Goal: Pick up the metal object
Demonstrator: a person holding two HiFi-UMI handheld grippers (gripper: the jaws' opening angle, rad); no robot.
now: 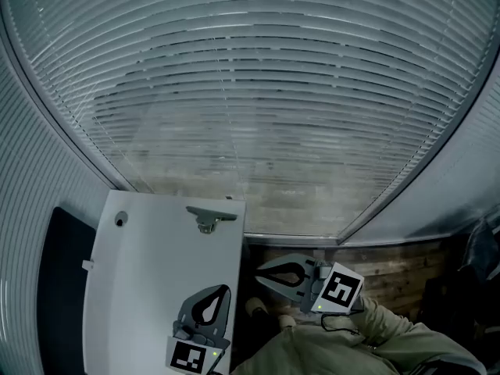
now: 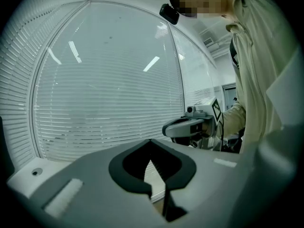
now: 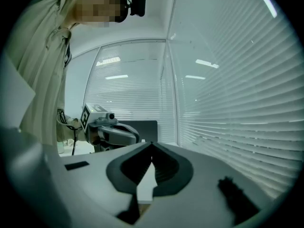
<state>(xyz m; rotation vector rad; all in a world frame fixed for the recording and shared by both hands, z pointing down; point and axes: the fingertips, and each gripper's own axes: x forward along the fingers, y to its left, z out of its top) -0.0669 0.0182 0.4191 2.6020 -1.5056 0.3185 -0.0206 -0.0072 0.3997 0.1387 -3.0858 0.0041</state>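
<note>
The metal object (image 1: 208,216), a grey T-shaped piece, lies at the far edge of the white table (image 1: 141,272). My left gripper (image 1: 226,289) hovers over the table's near right part, well short of the object, with its jaws shut and nothing between them. My right gripper (image 1: 260,271) hangs off the table's right side over the floor, tips closed and empty. In the left gripper view my left gripper (image 2: 150,141) points at the blinds, with the right gripper (image 2: 187,126) beside it. From the right gripper view, the shut right gripper (image 3: 152,144) faces the left gripper (image 3: 113,131).
Window blinds (image 1: 258,92) fill the wall ahead and to both sides. A dark panel (image 1: 62,287) stands left of the table. A small round hole (image 1: 120,219) marks the table's far left corner. Wooden floor (image 1: 394,276) and the person's shoes (image 1: 258,307) lie to the right.
</note>
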